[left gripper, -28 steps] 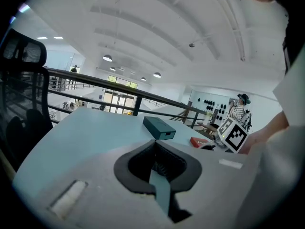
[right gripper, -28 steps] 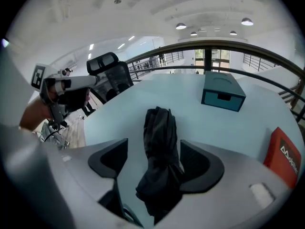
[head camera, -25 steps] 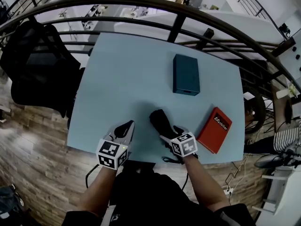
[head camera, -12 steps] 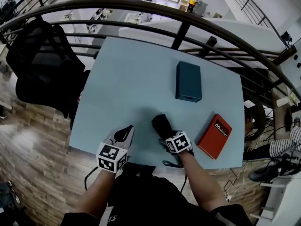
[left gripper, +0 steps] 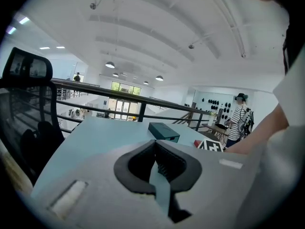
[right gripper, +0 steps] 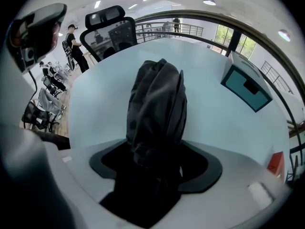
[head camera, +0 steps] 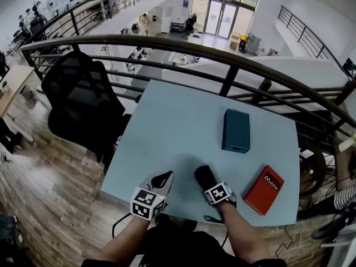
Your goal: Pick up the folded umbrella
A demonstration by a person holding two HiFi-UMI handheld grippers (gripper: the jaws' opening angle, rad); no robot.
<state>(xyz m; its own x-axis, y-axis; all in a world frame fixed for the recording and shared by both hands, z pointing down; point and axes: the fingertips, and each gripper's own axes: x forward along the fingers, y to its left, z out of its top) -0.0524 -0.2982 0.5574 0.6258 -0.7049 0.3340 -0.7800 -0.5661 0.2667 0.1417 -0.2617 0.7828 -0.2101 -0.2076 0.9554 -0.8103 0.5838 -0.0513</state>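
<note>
**A:** Entry one, the task's thing?

**B:** Folded black fabric umbrella (head camera: 204, 175). It lies on the pale blue counter (head camera: 167, 127) at lower centre of the head view, near the counter's lower edge. Status: not lifted.

**A:** Entry two?

**B:** Right gripper (right gripper: 156, 166), pointing steeply down over the lower end of the umbrella. The jaws straddle the bundle and have just been closing, with the umbrella between them. A thin sliver of counter shows between the fabric and one jaw in the right gripper view, so I judge that there is no firm grip yet.

**A:** Entry three?

**B:** Left gripper (left gripper: 155, 147), at lower left of the head view, well to the left of the umbrella. Its jaws are together with nothing between them. It takes no part in the pick.

**A:** Other stock?

**B:** Dark teal rectangular box (head camera: 236, 129), right of centre. Red flat box with white lettering (head camera: 265, 189), at lower right. Both are well apart from the umbrella and clear of the grippers.

**A:** Progress?

**B:** Done: the approach is made and the jaws are placed round the umbrella. Left: finishing the squeeze on the fabric, then raising the umbrella off the counter. By my judgement the task is short of halfway, as the pick itself is not yet made.
</note>
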